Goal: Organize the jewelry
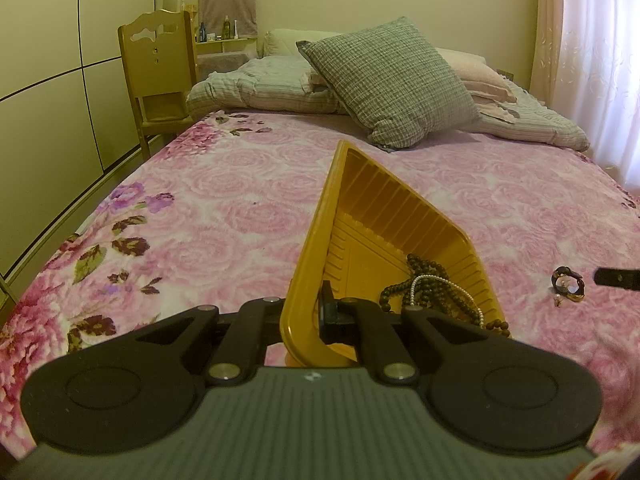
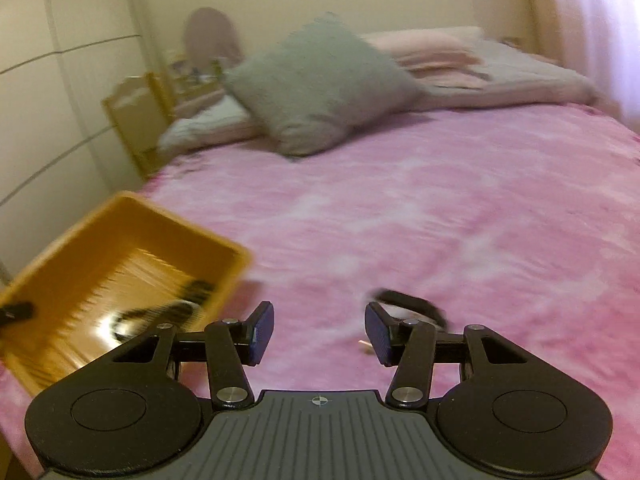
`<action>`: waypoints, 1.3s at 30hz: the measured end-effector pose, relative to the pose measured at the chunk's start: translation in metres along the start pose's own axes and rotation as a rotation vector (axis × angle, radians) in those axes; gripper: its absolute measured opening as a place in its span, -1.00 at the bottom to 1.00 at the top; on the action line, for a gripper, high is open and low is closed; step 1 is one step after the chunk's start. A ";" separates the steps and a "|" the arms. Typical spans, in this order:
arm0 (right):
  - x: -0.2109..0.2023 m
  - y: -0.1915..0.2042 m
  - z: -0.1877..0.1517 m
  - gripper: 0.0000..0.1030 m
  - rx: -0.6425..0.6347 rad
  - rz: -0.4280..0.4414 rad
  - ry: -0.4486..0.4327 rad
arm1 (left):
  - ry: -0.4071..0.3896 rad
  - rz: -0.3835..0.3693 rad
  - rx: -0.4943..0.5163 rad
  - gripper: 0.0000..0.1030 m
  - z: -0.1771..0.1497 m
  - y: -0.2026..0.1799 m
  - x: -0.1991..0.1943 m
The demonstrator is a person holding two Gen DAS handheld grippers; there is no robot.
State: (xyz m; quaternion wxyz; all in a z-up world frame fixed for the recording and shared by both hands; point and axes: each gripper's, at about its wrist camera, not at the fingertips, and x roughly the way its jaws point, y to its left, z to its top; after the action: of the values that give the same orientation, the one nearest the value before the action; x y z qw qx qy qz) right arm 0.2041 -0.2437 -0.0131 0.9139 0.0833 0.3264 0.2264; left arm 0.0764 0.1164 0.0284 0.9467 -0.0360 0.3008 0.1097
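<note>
My left gripper is shut on the near rim of a yellow plastic tray, which is tipped up on the pink floral bedspread. Inside the tray lie a dark bead necklace and a pearl strand. To the tray's right, a dark bracelet and a small earring lie on the bed. The right wrist view is blurred. It shows my right gripper open with nothing between its fingers, low over the bedspread. The bracelet lies just beyond its right finger. The tray is to its left.
A grey checked cushion, folded blankets and pillows lie at the bed's far end. A wooden chair stands by the far left corner, with a white wardrobe along the left. Curtains hang on the right.
</note>
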 end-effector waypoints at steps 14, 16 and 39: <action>0.006 -0.048 -0.024 -0.01 0.000 -0.119 0.050 | 0.001 0.005 0.004 -0.88 0.000 0.002 -0.001; 0.013 -0.045 -0.026 -0.01 -0.006 -0.105 0.062 | 0.001 0.005 0.003 -0.88 0.000 0.002 -0.001; 0.089 -0.012 -0.026 -0.76 -0.133 -0.105 0.113 | 0.011 0.011 0.004 -0.89 -0.001 0.010 0.002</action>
State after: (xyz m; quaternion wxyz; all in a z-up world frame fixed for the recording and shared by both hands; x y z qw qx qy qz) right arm 0.2531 -0.2125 -0.0864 0.9081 -0.0076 0.3659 0.2035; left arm 0.0751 0.1262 0.0262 0.9445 -0.0332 0.3062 0.1141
